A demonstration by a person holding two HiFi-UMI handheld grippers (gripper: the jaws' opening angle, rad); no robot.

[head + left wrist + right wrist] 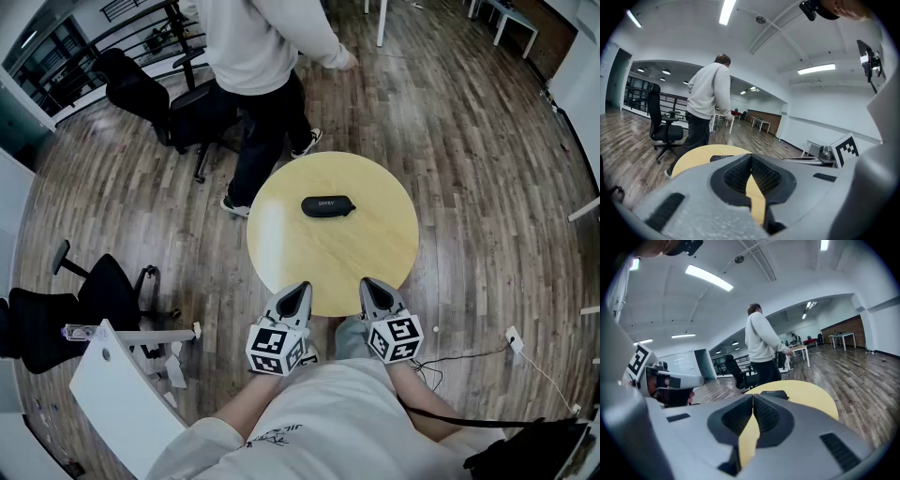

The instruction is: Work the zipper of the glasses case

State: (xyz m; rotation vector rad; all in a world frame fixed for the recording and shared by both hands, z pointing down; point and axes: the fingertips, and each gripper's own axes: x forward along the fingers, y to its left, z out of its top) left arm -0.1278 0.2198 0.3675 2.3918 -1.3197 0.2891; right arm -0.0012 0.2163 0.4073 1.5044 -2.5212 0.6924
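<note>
A black glasses case (327, 205) lies on the far half of a round yellow table (375, 253). It also shows as a dark sliver past the jaws in the left gripper view, glasses case (723, 158), and in the right gripper view, glasses case (773, 393). My left gripper (302, 286) hovers at the table's near edge, shut and empty. My right gripper (367, 282) is beside it, also shut with nothing between its tips. Both are well short of the case.
A person in a light sweatshirt (258, 47) stands just beyond the table's far left side. Black office chairs (150, 94) are at the far left, another chair (66, 309) at the near left. A white board (117, 394) leans by my left side.
</note>
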